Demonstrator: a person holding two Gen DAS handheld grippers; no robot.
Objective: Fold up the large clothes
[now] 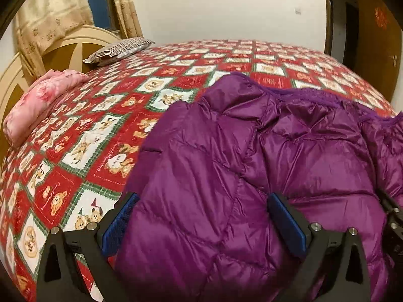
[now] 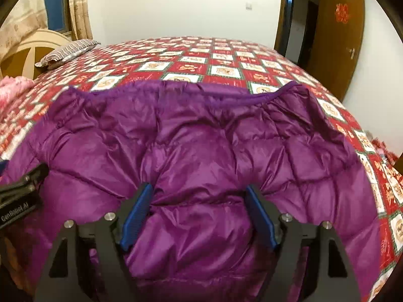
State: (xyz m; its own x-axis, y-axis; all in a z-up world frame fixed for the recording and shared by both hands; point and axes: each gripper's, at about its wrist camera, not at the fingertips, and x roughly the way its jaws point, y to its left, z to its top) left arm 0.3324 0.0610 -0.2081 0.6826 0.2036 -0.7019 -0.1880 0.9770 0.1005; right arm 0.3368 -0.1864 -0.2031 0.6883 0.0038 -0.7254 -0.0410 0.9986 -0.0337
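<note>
We are bunching the purple down jacket (image 2: 201, 151) between both wide-open grippers, left (image 1: 201, 201) and right (image 2: 199, 193), neither clamping; closing on its near edge seems next.

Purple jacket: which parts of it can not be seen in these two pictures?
- Purple jacket, near edge: cut off by the bottom of both wrist views.
- Its underside: hidden against the bedspread.
- Fabric behind the left gripper and right gripper: hidden by their fingers.

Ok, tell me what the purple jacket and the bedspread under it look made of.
Purple jacket: thin glossy synthetic shell, probably nylon, with puffy quilted filling; it shines and crinkles between stitched seams. Bedspread: matte printed woven cloth, likely cotton; no sheen.
</note>
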